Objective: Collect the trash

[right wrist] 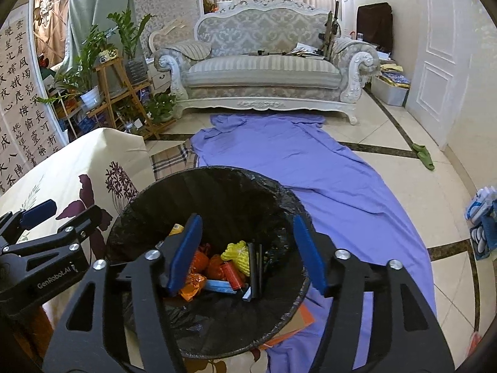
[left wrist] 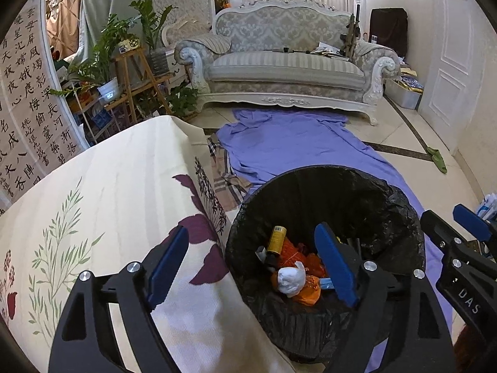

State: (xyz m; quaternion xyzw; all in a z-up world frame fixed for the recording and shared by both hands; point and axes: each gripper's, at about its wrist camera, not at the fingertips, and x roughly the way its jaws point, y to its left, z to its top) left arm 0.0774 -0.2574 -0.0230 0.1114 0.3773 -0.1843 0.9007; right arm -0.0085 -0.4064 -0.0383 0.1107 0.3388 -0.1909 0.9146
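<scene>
The left gripper [left wrist: 251, 264] and right gripper [right wrist: 248, 251] hang over the trash bin [right wrist: 279, 192], jaws wide and empty. The cloth-covered table [left wrist: 108, 192] edge touches the bin's left rim; open floor [right wrist: 388, 130] lies far right.

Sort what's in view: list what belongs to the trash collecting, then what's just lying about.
Part of the job:
- bin with black liner
- trash inside: yellow can, white wad, orange wrappers, yellow net
- left gripper and right gripper, both open, empty

Lying about:
- purple sheet
- green slippers
- sofa
- plants

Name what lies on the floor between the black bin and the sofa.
A purple sheet spreads from the bin to the sofa; both wrist views show it.
</scene>
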